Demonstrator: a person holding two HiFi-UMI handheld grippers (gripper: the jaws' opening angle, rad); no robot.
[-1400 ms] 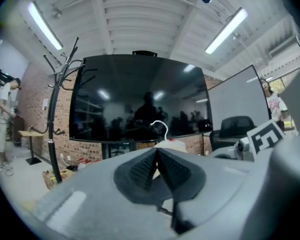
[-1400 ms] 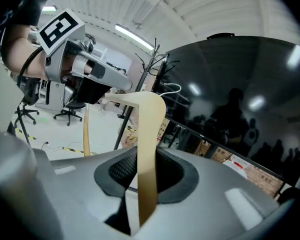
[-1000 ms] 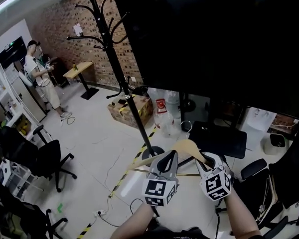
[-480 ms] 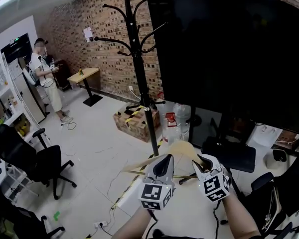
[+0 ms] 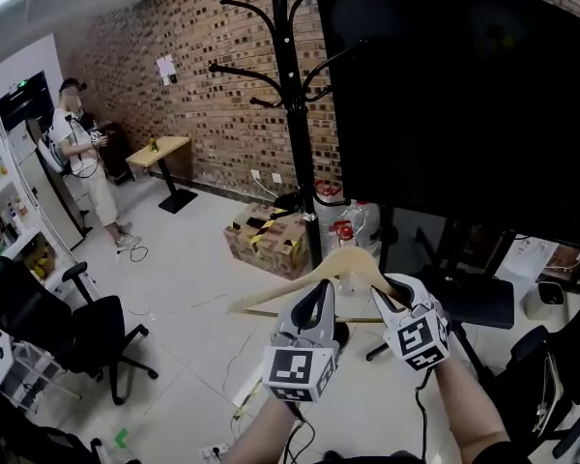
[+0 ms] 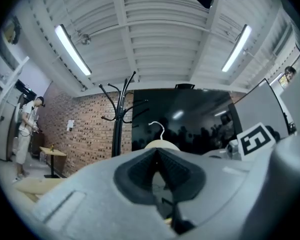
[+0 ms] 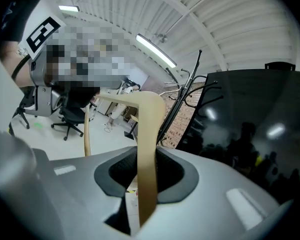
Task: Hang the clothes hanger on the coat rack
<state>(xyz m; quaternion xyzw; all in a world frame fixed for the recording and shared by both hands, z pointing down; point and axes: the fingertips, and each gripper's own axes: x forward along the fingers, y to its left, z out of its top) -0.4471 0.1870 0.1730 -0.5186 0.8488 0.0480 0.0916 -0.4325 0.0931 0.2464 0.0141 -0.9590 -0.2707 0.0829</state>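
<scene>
Open air fwd to coat rack [image 5: 295, 114]

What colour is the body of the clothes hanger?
Pale wooden beige; the clothes hanger shows best in the right gripper view.

One hanger [image 5: 353, 257], one coat rack [image 5: 296, 114], two tools [image 5: 322, 291] [image 5: 380, 295], one person [image 5: 78, 158]

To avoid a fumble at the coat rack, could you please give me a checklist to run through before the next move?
1. Grip of the right hand-held gripper on the hanger: ok, wooden arm clamped between its pads.
2. Grip of the left hand-held gripper: ok, jaws closed, wood showing low between them.
3. The hook free: ok, upright, nothing on it.
4. Arms of the coat rack bare: ok.
5. Hook at a rack arm: not ok, hanger apart from the rack and lower.
6. Clearance from the black screen: cannot tell.
</scene>
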